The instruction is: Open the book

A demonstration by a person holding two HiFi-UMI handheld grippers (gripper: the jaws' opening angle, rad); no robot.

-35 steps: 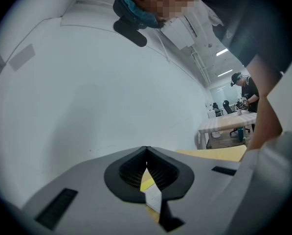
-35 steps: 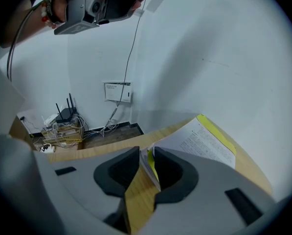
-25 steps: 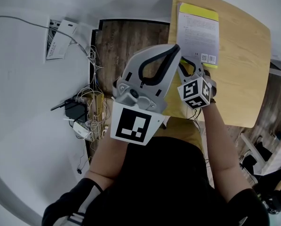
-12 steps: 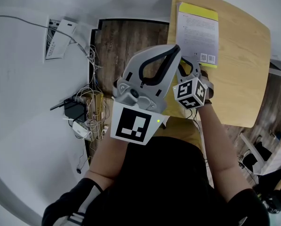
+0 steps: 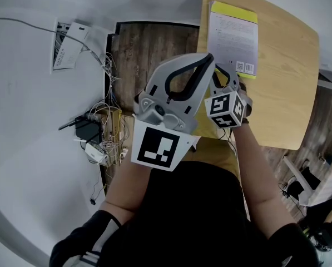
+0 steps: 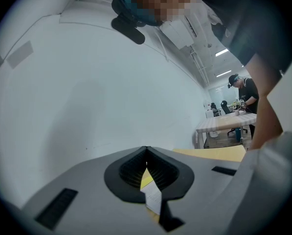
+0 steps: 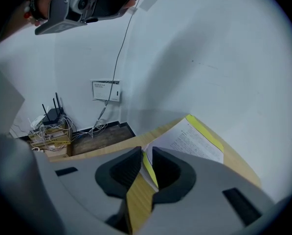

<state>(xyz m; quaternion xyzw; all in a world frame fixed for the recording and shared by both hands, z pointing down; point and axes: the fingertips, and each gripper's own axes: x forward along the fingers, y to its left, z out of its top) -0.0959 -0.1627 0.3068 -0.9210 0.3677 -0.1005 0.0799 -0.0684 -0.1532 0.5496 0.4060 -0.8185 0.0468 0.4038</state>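
R gripper [image 7: 141,152] jaws just closing, slim gap round book [image 7: 190,139] corner at its 12 o'clock, L gripper [image 6: 146,149] jaws together

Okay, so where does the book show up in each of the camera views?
Head view: the book lies upper right, at the table's far end.
Left gripper view: only a yellow-and-white sliver of the book shows, low centre, through the gap below the shut jaws.
Right gripper view: the book is centre right, with its near corner between the jaws, which have just been closing.
Shared landmark: the wooden table.
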